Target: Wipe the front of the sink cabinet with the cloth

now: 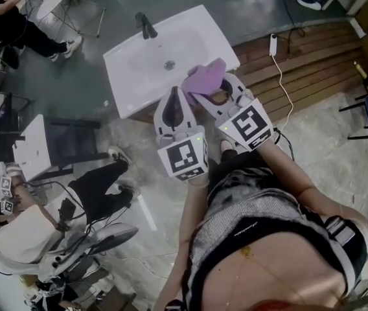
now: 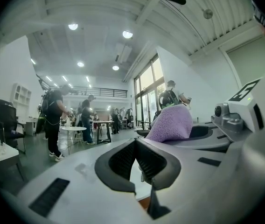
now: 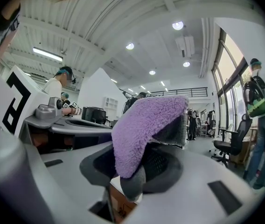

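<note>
Fuzzy purple cloth (image 1: 205, 78) held over the white rectangular sink basin (image 1: 138, 54).
At the sink's front edge, the right gripper (image 1: 211, 96) is clamped on the cloth. The left gripper (image 1: 173, 102) is just beside it, jaws together and empty. The cabinet front seems hidden beneath the sink.

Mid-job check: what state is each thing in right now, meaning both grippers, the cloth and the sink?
left gripper: jaws together, nothing between them.
right gripper: jaws clamped on the cloth.
cloth: purple, bunched, held up near the sink's front edge.
sink: basin bare, no running water visible.
</note>
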`<state>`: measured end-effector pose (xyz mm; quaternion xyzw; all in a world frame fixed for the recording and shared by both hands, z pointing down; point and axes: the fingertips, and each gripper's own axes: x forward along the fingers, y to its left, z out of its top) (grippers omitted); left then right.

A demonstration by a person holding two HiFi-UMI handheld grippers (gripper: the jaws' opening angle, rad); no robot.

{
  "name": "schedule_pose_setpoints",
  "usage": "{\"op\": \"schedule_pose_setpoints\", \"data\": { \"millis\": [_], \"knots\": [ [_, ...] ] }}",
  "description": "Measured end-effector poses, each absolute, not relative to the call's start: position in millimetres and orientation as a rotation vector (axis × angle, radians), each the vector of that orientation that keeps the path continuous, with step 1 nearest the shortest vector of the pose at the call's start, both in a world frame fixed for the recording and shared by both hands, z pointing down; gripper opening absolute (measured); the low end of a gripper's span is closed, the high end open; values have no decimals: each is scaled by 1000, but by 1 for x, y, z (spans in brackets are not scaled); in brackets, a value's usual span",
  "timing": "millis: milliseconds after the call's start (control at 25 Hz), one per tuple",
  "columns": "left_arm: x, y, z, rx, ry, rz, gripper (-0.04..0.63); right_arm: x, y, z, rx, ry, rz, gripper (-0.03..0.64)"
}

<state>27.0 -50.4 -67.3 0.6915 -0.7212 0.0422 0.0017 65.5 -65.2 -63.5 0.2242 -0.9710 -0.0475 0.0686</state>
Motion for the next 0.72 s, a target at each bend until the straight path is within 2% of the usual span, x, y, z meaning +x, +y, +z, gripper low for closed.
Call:
{"op": "schedule_pose_setpoints", "data": {
  "millis": [720],
  "knots": [
    [16, -38, -65, 2236, -2205, 161, 0, 54, -52, -66, 791, -2891, -144, 167]
  ]
}}
